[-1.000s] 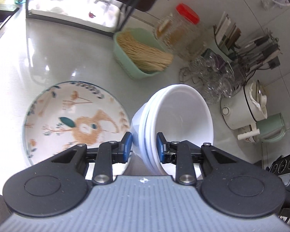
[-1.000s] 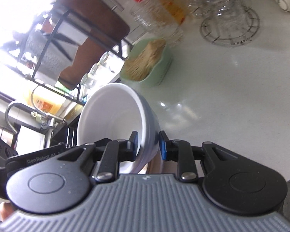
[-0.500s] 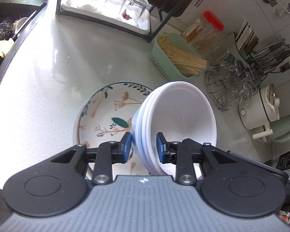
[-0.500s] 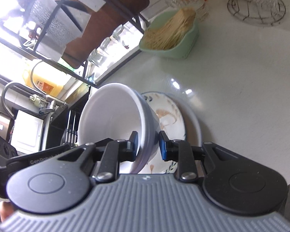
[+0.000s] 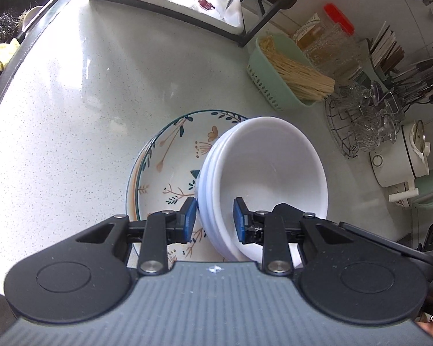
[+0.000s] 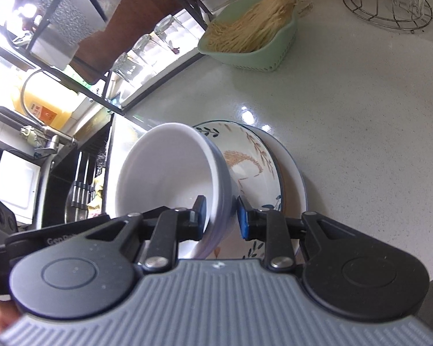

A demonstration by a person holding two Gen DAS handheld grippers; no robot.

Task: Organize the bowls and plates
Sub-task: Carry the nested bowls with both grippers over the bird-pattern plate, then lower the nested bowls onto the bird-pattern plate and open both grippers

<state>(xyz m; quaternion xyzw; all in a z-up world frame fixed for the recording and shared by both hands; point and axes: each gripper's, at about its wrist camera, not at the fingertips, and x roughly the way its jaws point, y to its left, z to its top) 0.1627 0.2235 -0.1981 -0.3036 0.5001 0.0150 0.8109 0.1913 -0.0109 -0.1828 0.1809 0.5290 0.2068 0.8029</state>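
**Two held loads of white bowls hang over a patterned plate**

A pale speckled worktop [image 5: 72, 115] fills most of both views. On it sits a floral plate [image 5: 170, 155], its rim edged in dark green, and in the right wrist view it appears to rest on a plainer white plate [image 6: 296, 178].

The left hand-held gripper [image 5: 213, 220] is clamped on the rim of a nested stack of white bowls [image 5: 268, 173], tilted so the openings face the camera. The plate lies below and to the left of this stack, partly covered by it.

The right hand-held gripper [image 6: 220, 216] is clamped on the wall of a single white bowl [image 6: 170, 178], also tipped on its side. Here the plate lies below and to the right.

Both loads hang close above the plate; which is nearer cannot be told. Setting either down likely means levelling it first.

Writing: "Gen" and part of another letter on the right tool's body. A yellow container's orange label [image 6: 44, 112] is unreadable.
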